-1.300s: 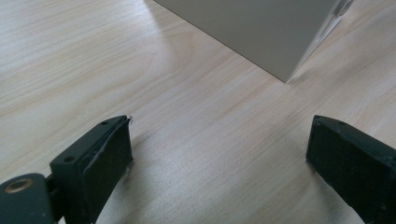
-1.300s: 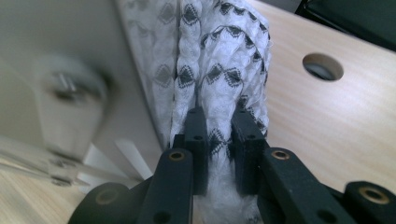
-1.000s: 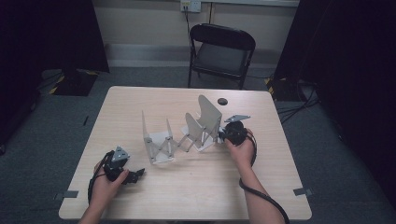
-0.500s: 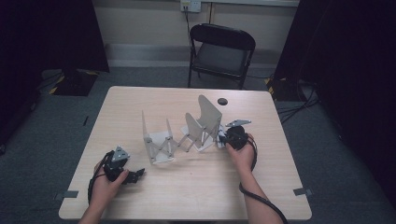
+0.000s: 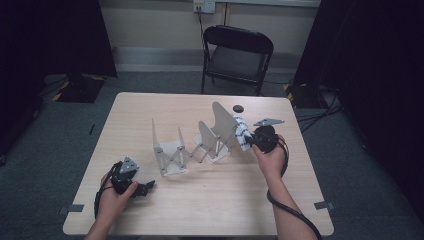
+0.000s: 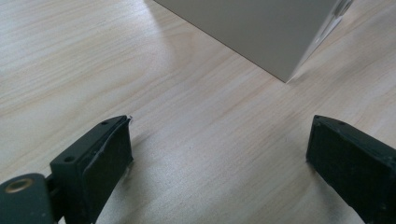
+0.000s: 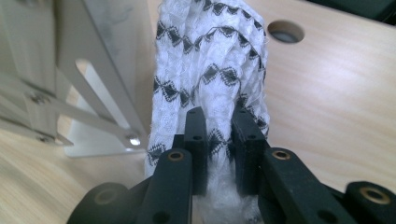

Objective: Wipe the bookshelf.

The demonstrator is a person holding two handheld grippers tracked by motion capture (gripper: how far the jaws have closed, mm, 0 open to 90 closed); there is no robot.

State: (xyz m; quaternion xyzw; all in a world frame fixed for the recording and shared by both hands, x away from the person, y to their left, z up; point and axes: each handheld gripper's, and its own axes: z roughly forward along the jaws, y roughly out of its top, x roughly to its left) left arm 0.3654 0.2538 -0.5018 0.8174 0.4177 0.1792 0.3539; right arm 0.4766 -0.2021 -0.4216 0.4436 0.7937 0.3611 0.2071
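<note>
My right gripper [image 5: 248, 139] [image 7: 219, 140] is shut on a white cloth with black zigzag bands [image 5: 242, 131] [image 7: 210, 65]. The cloth is bunched between the pads and held just right of the tallest panel of a pale folding rack [image 5: 200, 142] [image 7: 88, 79]. That rack, with several upright panels joined by scissor links, stands mid-table. My left gripper [image 5: 145, 188] [image 6: 217, 154] rests low at the table's front left, open, with only bare wood between its jaws. A corner of the rack's base plate [image 6: 261, 32] lies just ahead of it.
The light wooden table [image 5: 215, 200] has a round cable hole [image 5: 238, 108] [image 7: 286, 31] near its far edge, behind the cloth. A black folding chair [image 5: 235, 55] stands beyond the table. Dark curtains flank the room on both sides.
My right hand has lifted with the cloth, which now hangs higher beside the tall panel. The left hand and the rack have stayed put.
</note>
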